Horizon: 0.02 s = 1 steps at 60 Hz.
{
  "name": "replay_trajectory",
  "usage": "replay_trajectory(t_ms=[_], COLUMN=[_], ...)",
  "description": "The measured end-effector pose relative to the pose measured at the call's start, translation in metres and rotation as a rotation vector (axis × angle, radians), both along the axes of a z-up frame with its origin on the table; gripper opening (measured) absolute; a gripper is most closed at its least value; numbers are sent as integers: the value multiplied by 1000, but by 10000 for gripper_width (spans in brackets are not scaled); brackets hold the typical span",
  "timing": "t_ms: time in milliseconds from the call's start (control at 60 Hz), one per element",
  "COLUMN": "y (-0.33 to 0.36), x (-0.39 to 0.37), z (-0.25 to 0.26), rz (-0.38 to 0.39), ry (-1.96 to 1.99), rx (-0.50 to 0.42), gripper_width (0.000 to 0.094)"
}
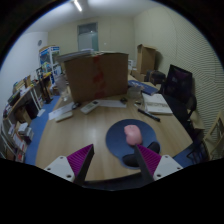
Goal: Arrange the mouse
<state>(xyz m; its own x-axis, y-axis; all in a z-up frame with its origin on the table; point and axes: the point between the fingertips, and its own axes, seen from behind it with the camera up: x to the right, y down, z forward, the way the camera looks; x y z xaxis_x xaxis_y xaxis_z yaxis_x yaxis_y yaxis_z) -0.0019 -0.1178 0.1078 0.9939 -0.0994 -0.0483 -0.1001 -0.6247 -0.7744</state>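
Note:
A pink mouse [130, 133] lies on a round blue mouse pad [113, 140] on the wooden table [70, 130]. My gripper [114, 147] is open, with its magenta pads spread wide. The mouse sits just ahead of the right fingertip [139, 152], towards the right side of the gap, and the left finger [82, 157] is well clear of it. The blue pad reaches into the space between the fingers. I cannot tell whether the right finger touches the mouse.
A large cardboard box [97, 75] stands at the far side of the table, with white papers [108, 103] in front of it. A book [156, 103] lies to the right near a black chair [180, 85]. Cluttered shelves [25, 100] are on the left.

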Motion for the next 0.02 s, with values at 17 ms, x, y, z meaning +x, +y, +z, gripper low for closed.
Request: replay_trajectory(t_ms=[17], y=[-6], x=[-9], z=[5], rz=[3], ry=[5], rx=[4], gripper_width=[835])
